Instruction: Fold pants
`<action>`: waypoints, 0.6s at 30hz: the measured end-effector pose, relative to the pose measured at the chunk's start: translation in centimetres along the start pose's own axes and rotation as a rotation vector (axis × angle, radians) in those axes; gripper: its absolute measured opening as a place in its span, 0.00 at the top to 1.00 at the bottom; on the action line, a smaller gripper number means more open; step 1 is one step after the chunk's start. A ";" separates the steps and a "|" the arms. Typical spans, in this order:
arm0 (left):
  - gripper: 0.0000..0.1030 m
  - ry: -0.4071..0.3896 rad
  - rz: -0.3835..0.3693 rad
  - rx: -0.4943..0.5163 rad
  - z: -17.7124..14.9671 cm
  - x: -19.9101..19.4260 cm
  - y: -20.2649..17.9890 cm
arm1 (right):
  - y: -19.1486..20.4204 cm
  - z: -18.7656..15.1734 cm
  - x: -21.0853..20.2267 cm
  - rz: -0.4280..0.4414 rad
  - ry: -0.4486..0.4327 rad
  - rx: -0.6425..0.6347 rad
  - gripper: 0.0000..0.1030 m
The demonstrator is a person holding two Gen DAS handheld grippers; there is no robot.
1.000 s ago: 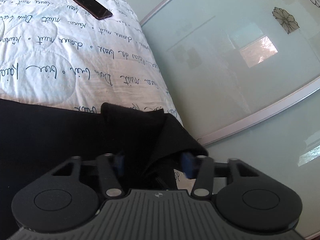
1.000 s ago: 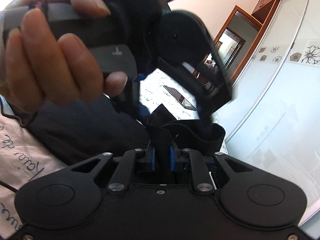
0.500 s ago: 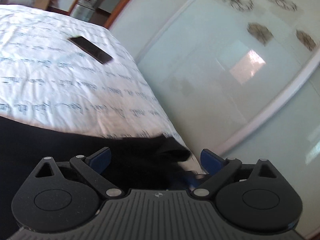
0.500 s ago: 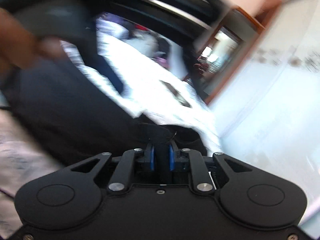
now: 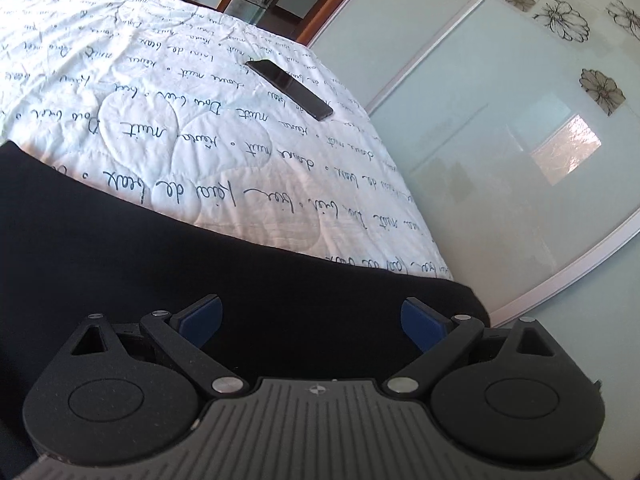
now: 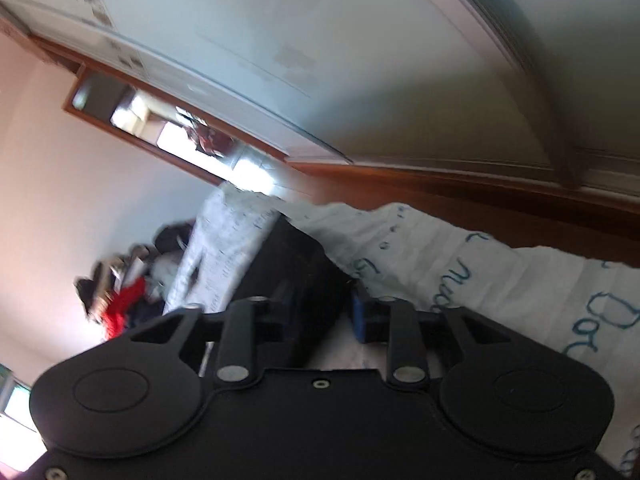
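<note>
While the pants (image 5: 200, 264) lie flat, the left gripper (image 5: 312, 320) gapes — empty.

Matt black cloth pants (image 5: 200, 264) (quilted bedspread (image 5: 160, 128))

A bedroom in a home — a bed fills the left of the left wrist view, spread with a white quilt (image 5: 208, 148) printed in script. At right runs a sliding wardrobe door (image 5: 500, 168) of frosted glass with flower motifs. A wooden door frame (image 5: 320, 12) stands at top centre — a phone (image 5: 289, 89) lies on the quilt.
</note>
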State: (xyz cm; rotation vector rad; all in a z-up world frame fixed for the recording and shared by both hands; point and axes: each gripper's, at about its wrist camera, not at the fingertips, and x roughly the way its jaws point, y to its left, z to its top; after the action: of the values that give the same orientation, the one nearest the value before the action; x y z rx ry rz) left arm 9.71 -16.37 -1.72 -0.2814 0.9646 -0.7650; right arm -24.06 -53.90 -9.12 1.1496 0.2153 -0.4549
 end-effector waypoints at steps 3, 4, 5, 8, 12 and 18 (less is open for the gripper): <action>0.06 -0.031 0.025 0.021 0.0 -0.6 -0.7 | 1.6 -0.8 1.4 -0.015 0.024 -0.081 0.42; 0.07 -0.046 0.032 0.018 0.1 -0.8 -0.6 | 2.5 -1.1 2.6 -0.030 0.021 -0.108 0.53; 0.07 -0.066 0.035 0.014 0.2 -1.5 -0.5 | 2.8 -1.0 2.8 -0.031 0.026 -0.106 0.84; 0.06 -0.116 0.094 0.012 0.7 -4.0 0.1 | 4.5 -1.4 4.3 -0.007 -0.021 -0.149 0.90; 0.06 -0.209 0.309 -0.015 2.0 -7.8 1.9 | 12.3 -4.8 4.2 0.008 -0.095 -0.530 0.90; 0.06 -0.353 0.455 -0.144 3.0 -13.9 5.8 | 23.1 -17.9 6.0 0.106 -0.051 -1.167 0.90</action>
State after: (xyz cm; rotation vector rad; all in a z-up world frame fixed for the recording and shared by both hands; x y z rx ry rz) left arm 10.13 -2.90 5.66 -0.2964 0.7103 -0.2182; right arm -7.09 -31.36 0.47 0.0047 0.3112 -0.1896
